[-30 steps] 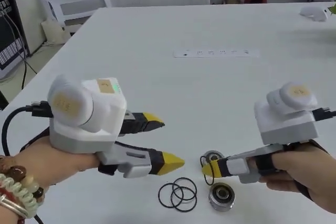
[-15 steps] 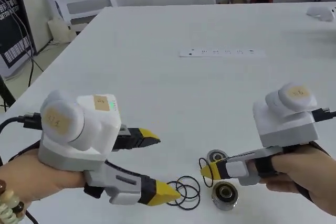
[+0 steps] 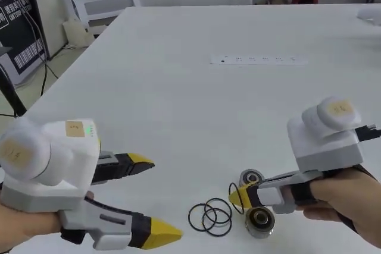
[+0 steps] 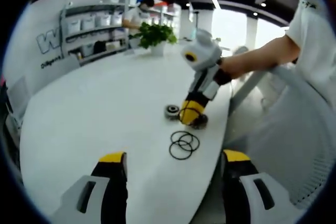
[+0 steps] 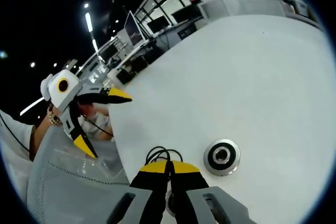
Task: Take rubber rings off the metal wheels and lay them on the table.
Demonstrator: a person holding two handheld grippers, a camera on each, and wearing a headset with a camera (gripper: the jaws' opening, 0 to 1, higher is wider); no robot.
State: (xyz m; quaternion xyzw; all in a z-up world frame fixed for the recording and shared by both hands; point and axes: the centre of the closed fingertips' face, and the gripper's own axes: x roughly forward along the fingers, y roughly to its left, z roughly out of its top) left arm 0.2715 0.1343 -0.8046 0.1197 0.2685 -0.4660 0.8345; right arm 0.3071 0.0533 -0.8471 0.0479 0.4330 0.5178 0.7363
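Over the last second the left gripper point(image 3: 156, 199) has drawn back from the loose rubber rings point(image 3: 209, 217) lying on the table point(image 3: 196, 105); it is now well left of them, jaws wide and empty. The right gripper point(image 3: 238, 193), just right of that pile beside the two metal wheels point(image 3: 260, 219), stays pinched on a further ring point(image 3: 232, 201), which looks freed and ready to lay down

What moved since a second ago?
The left gripper pulled back, away from the loose rings, jaws open. The right gripper stayed shut on a rubber ring by the near wheel. Loose rings, near wheel and far wheel did not move.
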